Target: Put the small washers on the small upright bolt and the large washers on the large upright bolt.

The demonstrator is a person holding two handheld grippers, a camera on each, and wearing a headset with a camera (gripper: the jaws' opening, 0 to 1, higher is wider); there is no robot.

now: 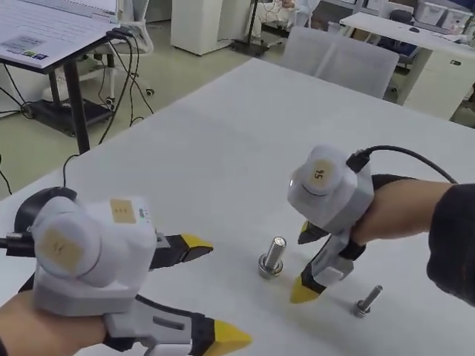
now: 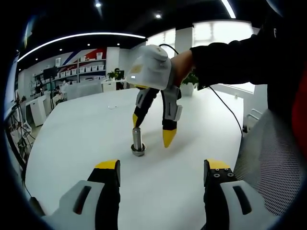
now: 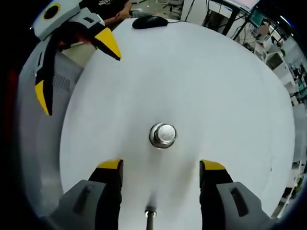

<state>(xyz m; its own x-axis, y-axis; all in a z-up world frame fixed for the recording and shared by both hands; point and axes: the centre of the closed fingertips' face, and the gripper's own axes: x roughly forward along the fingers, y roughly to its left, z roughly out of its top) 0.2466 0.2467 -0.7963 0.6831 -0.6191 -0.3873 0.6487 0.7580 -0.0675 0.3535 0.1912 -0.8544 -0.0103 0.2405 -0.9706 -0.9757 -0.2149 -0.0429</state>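
White table [image 1: 223, 148]: left gripper [image 1: 214, 291], right gripper [image 1: 303, 265] gape empty near upright bolt [image 1: 273, 256].

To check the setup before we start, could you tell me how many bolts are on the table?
2: the large bolt stands just left of the right hand-held gripper; the small bolt is right of that gripper.

1. Large bolt [image 1: 272, 256]: silvery, standing upright with a wider ring at its base, lower centre of the head view.
2. Small bolt [image 1: 368, 300]: silvery, slanted in frame, lower right.
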